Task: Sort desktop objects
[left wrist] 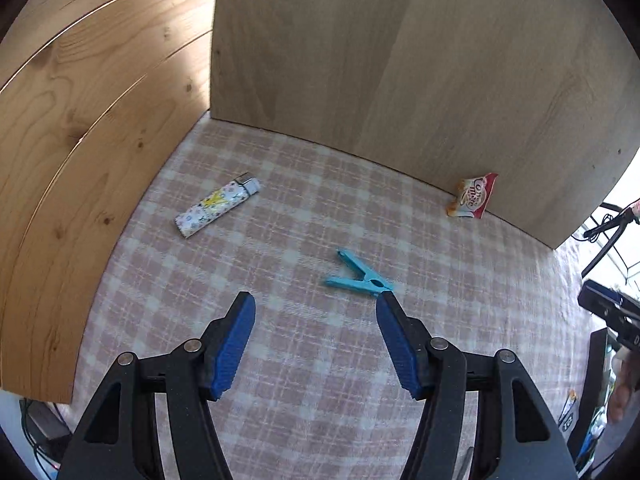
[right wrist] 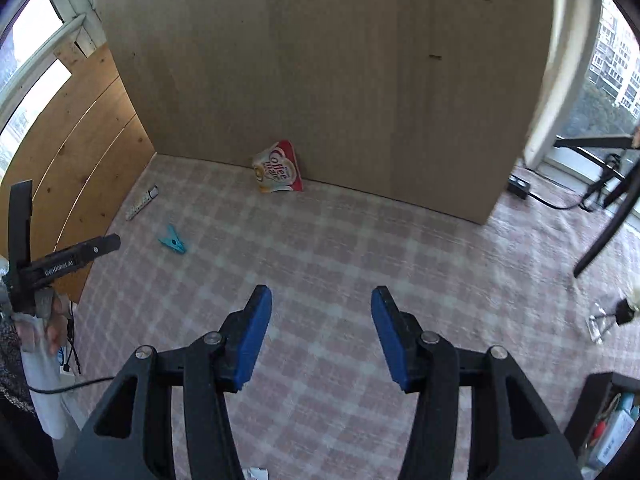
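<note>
Nearest the lens, the left gripper [left wrist: 316, 300] hung with its blue-padded jaws spread and nothing between them, above the pink-and-white checked tablecloth [left wrist: 280, 360]; the right gripper [right wrist: 322, 294] was spread and empty likewise. Just beyond the left gripper's right fingertip lay the light-blue plastic clothespin [left wrist: 358, 276], with the white patterned lighter [left wrist: 218, 210] farther off to the left, and the red-and-white coffee creamer sachet [right wrist: 278, 170] leaned against the upright pale wooden board [right wrist: 320, 80]
</note>
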A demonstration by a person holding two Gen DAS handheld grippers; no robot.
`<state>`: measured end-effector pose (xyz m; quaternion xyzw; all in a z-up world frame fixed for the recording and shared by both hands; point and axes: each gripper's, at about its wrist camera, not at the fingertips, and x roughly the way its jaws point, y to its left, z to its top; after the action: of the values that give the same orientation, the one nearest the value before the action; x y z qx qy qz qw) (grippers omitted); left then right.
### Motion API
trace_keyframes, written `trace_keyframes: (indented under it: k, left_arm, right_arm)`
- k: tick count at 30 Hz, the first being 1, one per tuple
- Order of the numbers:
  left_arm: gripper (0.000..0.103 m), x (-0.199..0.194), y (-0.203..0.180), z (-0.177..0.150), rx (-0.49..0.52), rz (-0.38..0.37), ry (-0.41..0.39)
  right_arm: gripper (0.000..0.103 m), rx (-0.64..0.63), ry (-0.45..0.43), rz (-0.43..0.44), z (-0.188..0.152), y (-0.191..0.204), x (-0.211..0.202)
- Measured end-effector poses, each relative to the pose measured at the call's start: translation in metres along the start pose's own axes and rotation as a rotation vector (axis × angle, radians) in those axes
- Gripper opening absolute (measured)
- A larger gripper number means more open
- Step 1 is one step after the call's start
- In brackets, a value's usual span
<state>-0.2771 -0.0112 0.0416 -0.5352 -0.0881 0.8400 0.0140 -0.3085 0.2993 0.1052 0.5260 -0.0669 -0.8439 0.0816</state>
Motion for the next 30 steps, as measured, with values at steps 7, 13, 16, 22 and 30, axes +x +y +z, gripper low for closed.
trace_keyframes:
  k: [7,13,16,22,30]
  left_arm:
    - [0.059,0.033,-0.055,0.037,0.094,-0.066,-0.038]
    - [0.053,0.084,-0.109,0.059,0.208,-0.089,-0.010]
    - [0.052,0.096,-0.122,0.067,0.201,-0.127,-0.012]
    - [0.042,0.112,-0.139,0.073,0.204,-0.171,0.010]
    - [0.001,0.126,-0.155,0.074,0.236,-0.217,0.044]
  right_arm:
    - [0.051,-0.014,-0.006,-0.030,0.041,0.015,0.055]
    - [0.049,0.092,-0.006,0.012,0.035,-0.011,0.063]
    - [0.049,0.086,-0.007,-0.007,0.028,-0.021,0.059]
    - [0.049,0.123,0.009,-0.003,0.022,-0.043,0.059]
    - [0.049,0.123,0.002,-0.015,0.022,-0.050,0.058]
